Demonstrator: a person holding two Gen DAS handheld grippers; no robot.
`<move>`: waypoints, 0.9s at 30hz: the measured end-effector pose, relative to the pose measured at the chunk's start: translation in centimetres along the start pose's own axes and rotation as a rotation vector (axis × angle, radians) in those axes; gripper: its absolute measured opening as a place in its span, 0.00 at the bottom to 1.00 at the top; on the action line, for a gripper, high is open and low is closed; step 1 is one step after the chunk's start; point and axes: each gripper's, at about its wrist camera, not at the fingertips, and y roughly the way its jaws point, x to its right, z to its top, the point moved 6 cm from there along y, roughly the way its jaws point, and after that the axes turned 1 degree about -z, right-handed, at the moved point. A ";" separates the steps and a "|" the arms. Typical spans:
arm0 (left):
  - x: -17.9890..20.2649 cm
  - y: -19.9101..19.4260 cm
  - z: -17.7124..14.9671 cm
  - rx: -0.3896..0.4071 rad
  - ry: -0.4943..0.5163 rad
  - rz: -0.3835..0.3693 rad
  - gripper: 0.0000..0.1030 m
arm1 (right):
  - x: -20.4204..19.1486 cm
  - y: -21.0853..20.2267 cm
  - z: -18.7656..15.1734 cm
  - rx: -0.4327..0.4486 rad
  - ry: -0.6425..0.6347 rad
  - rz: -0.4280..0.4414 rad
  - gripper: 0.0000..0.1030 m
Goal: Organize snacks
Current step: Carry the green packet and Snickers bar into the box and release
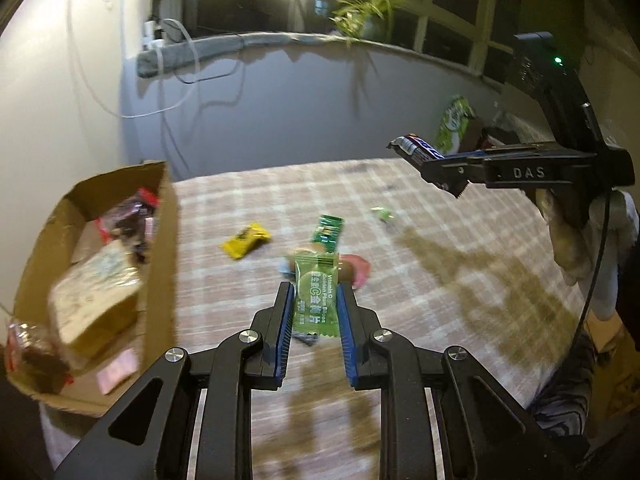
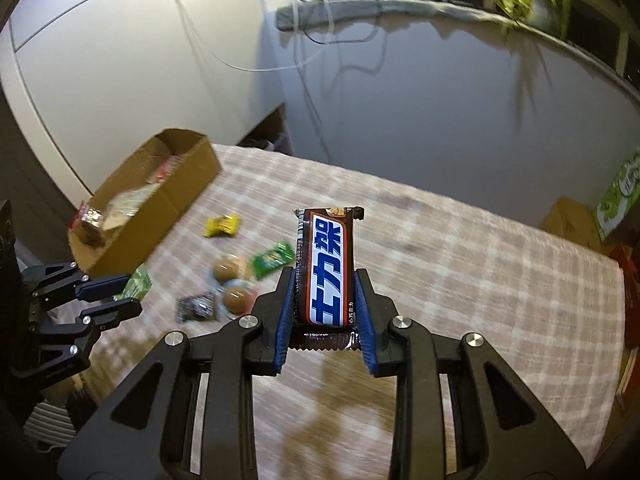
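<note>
The left tool (image 1: pixel 314 296) is clenched on a green candy packet (image 1: pixel 315 300) printed "Vitamin C", held upright between its blue pads above the checked worktop (image 1: pixel 440 280). The right tool (image 2: pixel 324 296) grips a brown chocolate bar (image 2: pixel 326 270) with white and blue lettering, standing on end in the jaws.

Only the left wrist view looks down into the cardboard box (image 1: pixel 162 240) at the worktop's left edge, where pale wrapped packs and red-trimmed wrappers lie heaped; motion blur keeps them from being named more closely. It also shows the right tool from the side, with the bar's end poking out past its tip and a gloved hand (image 1: pixel 576 240) on the handle.

The right wrist view shows the loose snacks more fully: a yellow packet (image 2: pixel 222 226), a green packet (image 2: pixel 272 260), two round brown pieces (image 2: pixel 232 284) in clear wrap, and a dark wrapper (image 2: pixel 196 308), all well apart from the box. In the left view the held candy covers most of this cluster. The left tool appears at the right view's left edge with the candy half hidden behind its fingers.
</note>
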 end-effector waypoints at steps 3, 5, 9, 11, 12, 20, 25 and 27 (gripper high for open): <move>-1.7 -1.1 -0.2 0.017 -0.023 0.020 0.19 | -2.3 0.1 1.1 0.011 -0.029 0.017 0.29; -2.9 -1.7 -0.2 0.028 -0.043 0.034 0.19 | -3.9 0.5 1.9 0.015 -0.047 0.033 0.29; -5.0 -2.8 -0.5 0.047 -0.070 0.058 0.19 | -6.7 1.4 2.9 0.018 -0.078 0.061 0.29; -6.0 -3.1 -0.6 0.054 -0.085 0.071 0.19 | -8.1 1.9 3.4 0.016 -0.092 0.075 0.29; -6.5 -3.3 -0.7 0.057 -0.093 0.077 0.19 | -8.8 2.3 3.7 0.014 -0.101 0.083 0.29; -9.9 -4.5 -1.2 0.079 -0.125 0.131 0.19 | -13.9 5.0 5.4 -0.007 -0.158 0.131 0.29; -11.6 -4.7 -1.5 0.086 -0.138 0.157 0.19 | -16.7 6.8 6.2 -0.024 -0.190 0.158 0.29; -12.1 -4.8 -1.5 0.089 -0.140 0.163 0.19 | -17.8 7.5 6.6 -0.032 -0.198 0.172 0.29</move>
